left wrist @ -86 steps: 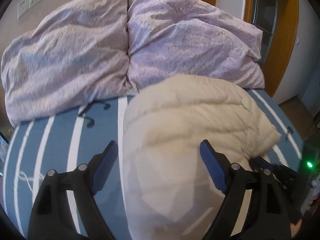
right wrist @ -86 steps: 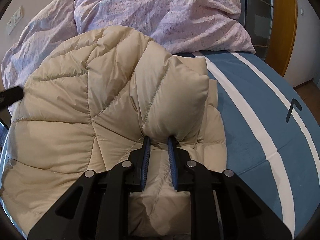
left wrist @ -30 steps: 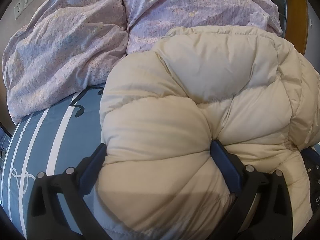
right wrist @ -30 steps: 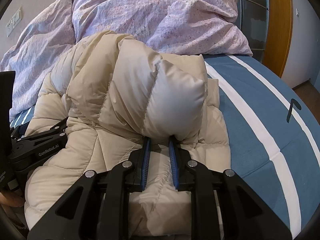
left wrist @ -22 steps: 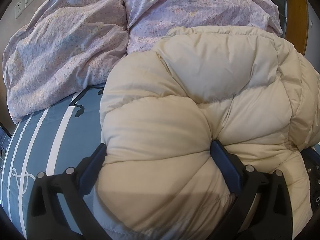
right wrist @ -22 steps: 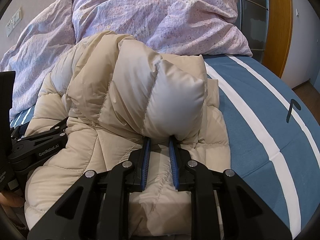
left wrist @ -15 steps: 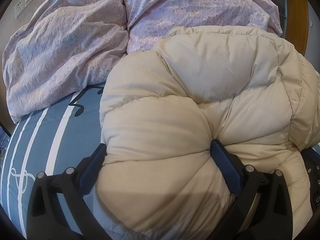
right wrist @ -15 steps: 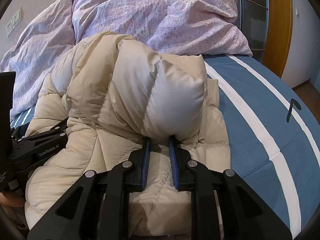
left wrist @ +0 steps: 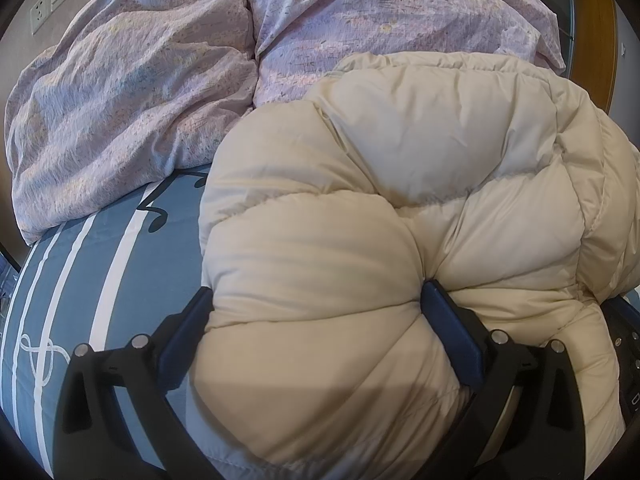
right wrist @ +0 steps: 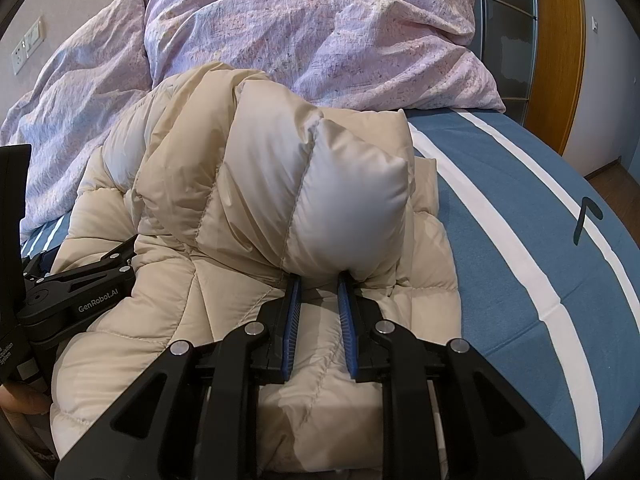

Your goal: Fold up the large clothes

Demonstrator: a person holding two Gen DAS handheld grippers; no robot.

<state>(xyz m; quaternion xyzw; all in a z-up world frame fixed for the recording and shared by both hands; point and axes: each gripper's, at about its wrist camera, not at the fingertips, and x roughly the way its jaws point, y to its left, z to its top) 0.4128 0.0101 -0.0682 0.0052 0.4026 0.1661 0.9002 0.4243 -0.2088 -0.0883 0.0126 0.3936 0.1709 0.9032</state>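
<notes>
Both tongs angle down: left tongs (left wrist: 316,300) apparently and right tongs (right wrist: 319,280) pinching puffer jacket (right wrist: 256,184)

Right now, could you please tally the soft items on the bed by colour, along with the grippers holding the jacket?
Cream puffer jacket: 1
Lilac pillows: 2, one on the left, one on the right
Blue striped bedsheet: 1
Grippers clamped on the jacket: 2, left gripper, right gripper
Total: 6
</notes>
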